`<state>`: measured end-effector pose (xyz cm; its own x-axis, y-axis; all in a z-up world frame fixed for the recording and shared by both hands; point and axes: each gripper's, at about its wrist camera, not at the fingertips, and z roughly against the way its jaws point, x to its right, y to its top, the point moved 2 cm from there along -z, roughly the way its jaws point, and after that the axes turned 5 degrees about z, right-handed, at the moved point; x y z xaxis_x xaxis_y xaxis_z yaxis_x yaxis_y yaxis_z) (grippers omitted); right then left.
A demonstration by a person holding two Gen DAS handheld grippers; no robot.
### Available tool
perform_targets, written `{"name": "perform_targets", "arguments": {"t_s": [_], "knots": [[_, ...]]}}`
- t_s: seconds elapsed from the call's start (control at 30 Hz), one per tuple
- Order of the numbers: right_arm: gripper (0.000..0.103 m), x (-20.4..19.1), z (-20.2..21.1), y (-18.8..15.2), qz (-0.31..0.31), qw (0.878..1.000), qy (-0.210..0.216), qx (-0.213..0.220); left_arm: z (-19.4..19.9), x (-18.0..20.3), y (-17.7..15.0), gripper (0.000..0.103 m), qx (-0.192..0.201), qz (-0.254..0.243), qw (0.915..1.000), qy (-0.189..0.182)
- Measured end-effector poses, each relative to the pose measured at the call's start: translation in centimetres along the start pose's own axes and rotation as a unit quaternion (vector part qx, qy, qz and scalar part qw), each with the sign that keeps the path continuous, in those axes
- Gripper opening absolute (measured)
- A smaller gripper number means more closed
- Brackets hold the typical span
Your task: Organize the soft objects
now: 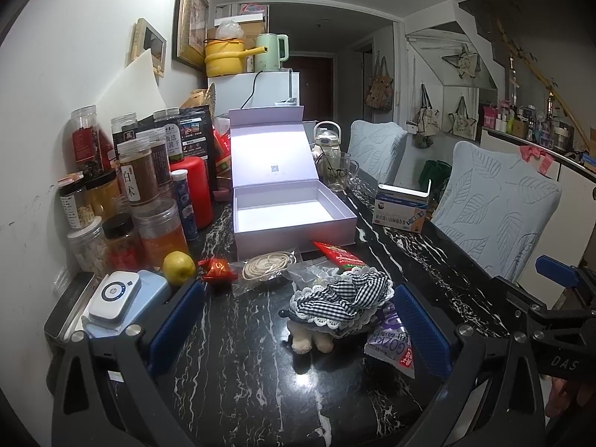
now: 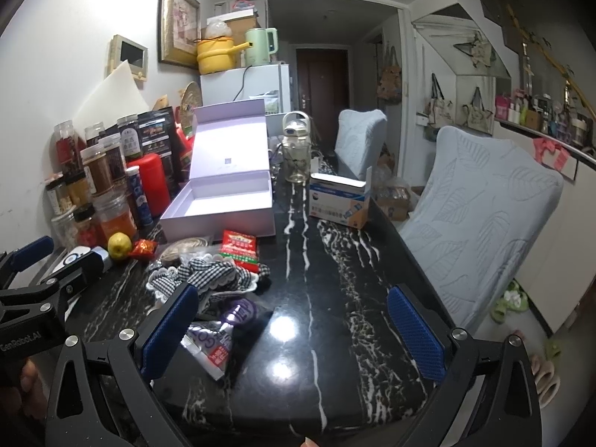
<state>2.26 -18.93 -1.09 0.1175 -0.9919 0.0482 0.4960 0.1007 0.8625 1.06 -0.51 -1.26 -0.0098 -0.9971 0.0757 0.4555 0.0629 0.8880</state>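
Observation:
A plush toy in a black-and-white gingham dress with lace trim [image 1: 337, 298] [image 2: 208, 277] lies on the black marble table. Its cream feet [image 1: 311, 341] point toward me. My left gripper [image 1: 298, 326] is open, and the toy lies between its blue fingers [image 1: 177, 326] without touching them. My right gripper [image 2: 294, 329] is open over bare table, to the right of the toy. A purple-and-white snack packet [image 1: 391, 342] [image 2: 219, 339] lies under the toy's right side. An open lilac gift box [image 1: 290, 210] [image 2: 223, 205] stands empty behind them.
A coil of cord in a clear bag [image 1: 266, 266], red packets [image 1: 342, 257] [image 2: 240, 247], a red sachet [image 1: 216, 270] and a yellow-green apple [image 1: 178, 267] lie before the box. Jars [image 1: 138, 182] crowd the left wall. A blue-and-white carton [image 2: 341, 201], glass mug [image 1: 337, 171] and two covered chairs [image 2: 484, 223] stand right.

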Motion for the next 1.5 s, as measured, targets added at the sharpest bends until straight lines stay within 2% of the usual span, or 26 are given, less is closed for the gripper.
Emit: {"name": "perform_targets", "arguments": {"t_s": [0.93,1.13,1.5], "knots": [[0.103,0.0,-0.2,-0.5,-0.002,1.0,0.012,-0.004,0.2,-0.1,-0.2,0.103,-0.005,0.002,1.0,0.0],[0.103,-0.2,-0.7,-0.8,0.003,1.0,0.021,-0.012,0.2,-0.9,-0.8,0.103,-0.007,0.002,0.9999,0.007],[0.103,-1.5,-2.6,-1.7,0.013,0.999,0.032,-0.038,-1.0,-3.9,-2.2,0.103,-0.036,0.028,0.9985,0.03]]}}
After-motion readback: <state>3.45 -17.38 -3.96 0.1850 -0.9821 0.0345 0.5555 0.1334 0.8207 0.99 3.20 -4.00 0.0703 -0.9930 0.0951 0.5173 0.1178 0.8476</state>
